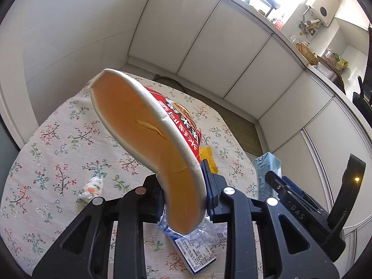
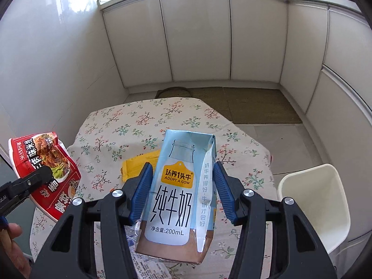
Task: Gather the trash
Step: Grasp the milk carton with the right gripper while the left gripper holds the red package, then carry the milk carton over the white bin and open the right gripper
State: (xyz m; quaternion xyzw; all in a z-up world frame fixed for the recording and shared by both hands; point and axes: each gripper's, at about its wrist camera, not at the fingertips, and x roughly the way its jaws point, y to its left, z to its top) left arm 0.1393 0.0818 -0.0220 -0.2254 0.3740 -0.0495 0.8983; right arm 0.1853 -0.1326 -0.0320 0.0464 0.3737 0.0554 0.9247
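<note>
Your right gripper (image 2: 183, 191) is clamped on a pale blue milk carton (image 2: 179, 200): the blue pads (image 2: 143, 190) press its two sides, jaws about half spread, and the carton hangs upright above the floral tablecloth (image 2: 130, 125). Its front reads "ADOPT A COW" on a yellow tag, with large Chinese characters beneath and "200mL" near the brown base.

Your left gripper (image 1: 183, 193) is closed narrow on the rim of a crushed instant noodle bowl (image 1: 148, 139), red outside with white Chinese lettering, orange-stained and empty inside. The bowl tilts up and away from the fingers, its mouth towards the camera. In the right wrist view the same bowl (image 2: 44, 169) shows at the left, held off the table edge, a picture of noodles and greens printed on its side, with your thumb (image 2: 9, 230) low in the corner.

On the cloth lie a yellow wrapper (image 2: 139, 165), a crumpled white tissue (image 1: 91, 189) and a clear plastic bottle (image 1: 195, 246) with a blue-edged label, its print too small to read. A white bin (image 2: 313, 207) stands beside the table's right edge, nothing visible inside it.
</note>
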